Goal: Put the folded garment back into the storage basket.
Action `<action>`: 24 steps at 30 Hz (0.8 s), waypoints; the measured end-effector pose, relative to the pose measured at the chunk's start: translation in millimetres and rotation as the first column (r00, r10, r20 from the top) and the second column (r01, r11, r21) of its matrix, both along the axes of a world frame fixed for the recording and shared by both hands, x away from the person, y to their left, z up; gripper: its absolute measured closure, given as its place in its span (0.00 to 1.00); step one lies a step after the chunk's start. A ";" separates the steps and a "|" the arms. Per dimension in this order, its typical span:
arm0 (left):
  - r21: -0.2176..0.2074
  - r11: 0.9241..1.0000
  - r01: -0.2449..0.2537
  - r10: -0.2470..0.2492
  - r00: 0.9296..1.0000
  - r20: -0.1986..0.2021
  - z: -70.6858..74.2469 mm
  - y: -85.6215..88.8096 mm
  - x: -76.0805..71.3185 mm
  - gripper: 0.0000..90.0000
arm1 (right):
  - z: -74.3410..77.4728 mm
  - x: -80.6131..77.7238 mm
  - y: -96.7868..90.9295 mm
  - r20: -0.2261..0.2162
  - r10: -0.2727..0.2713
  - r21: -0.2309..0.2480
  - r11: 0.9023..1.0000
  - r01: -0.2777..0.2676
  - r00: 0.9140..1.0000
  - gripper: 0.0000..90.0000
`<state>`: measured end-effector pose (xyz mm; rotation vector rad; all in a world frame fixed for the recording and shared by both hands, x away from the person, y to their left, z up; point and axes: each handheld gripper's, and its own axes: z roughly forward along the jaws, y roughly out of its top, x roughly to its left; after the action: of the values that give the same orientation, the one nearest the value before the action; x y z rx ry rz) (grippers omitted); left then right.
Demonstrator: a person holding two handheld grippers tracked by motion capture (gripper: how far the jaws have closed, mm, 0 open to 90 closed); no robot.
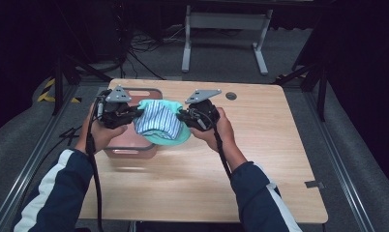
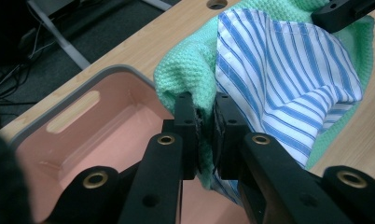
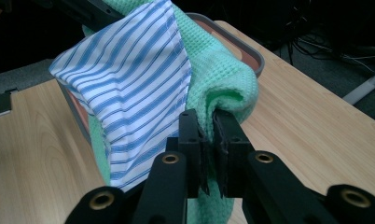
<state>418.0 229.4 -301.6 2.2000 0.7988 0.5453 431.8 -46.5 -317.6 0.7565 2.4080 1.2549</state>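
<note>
Currently both my grippers are pinching fabric. Near end first: left gripper (image 2: 205, 122) has its jaws pressed together on an edge where the mint-green waffle-knit cloth (image 2: 188, 65) and the blue-and-white striped cotton cloth (image 2: 288, 74) overlap. Right gripper (image 3: 209, 133) is clamped the same way on the opposite edge — mostly the green knit bunched between the pads, striped fabric draped just beside it.

From the high view, left gripper (image 1: 134, 114) and right gripper (image 1: 180, 115) face each other with the two cloths slung between them, striped cloth (image 1: 156, 118) on top, green cloth (image 1: 172, 136) underneath sagging in the middle. My read: two-corner grip keeps the stack together as one bundle and stops the layers sliding apart.

The bundle hangs partly over the right rim of the pink plastic bin with grey rim (image 1: 134, 151), partly over the light wooden table (image 1: 260, 145) — lifted, not resting, as far as I can tell. Bin interior (image 2: 115, 121) looks empty, so I judge it's the drop target, or possibly the source; can't tell which.

Farther back — round cable hole (image 1: 231, 95) in the tabletop, then a grey metal frame (image 1: 226, 21) on dark carpet.
</note>
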 end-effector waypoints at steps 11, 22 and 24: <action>0.007 0.999 -0.048 0.047 0.999 0.008 2.4 23.4 -0.3 0.91 | 3.3 11.4 27.1 0.002 0.031 0.016 0.999 -0.031 1.000 0.91; 0.052 0.994 -0.094 0.094 0.995 0.017 -3.1 43.2 1.0 0.91 | -4.0 21.0 53.5 -0.007 0.054 -0.009 0.998 -0.054 0.999 0.91; 0.050 0.993 -0.107 0.106 0.994 0.015 -4.9 46.8 1.7 0.91 | -7.2 22.4 59.9 -0.007 0.061 -0.014 0.998 -0.062 0.998 0.91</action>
<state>419.7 276.2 -306.5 2.2071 0.9092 0.6379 454.2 13.4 -324.8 0.6884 2.4599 1.2596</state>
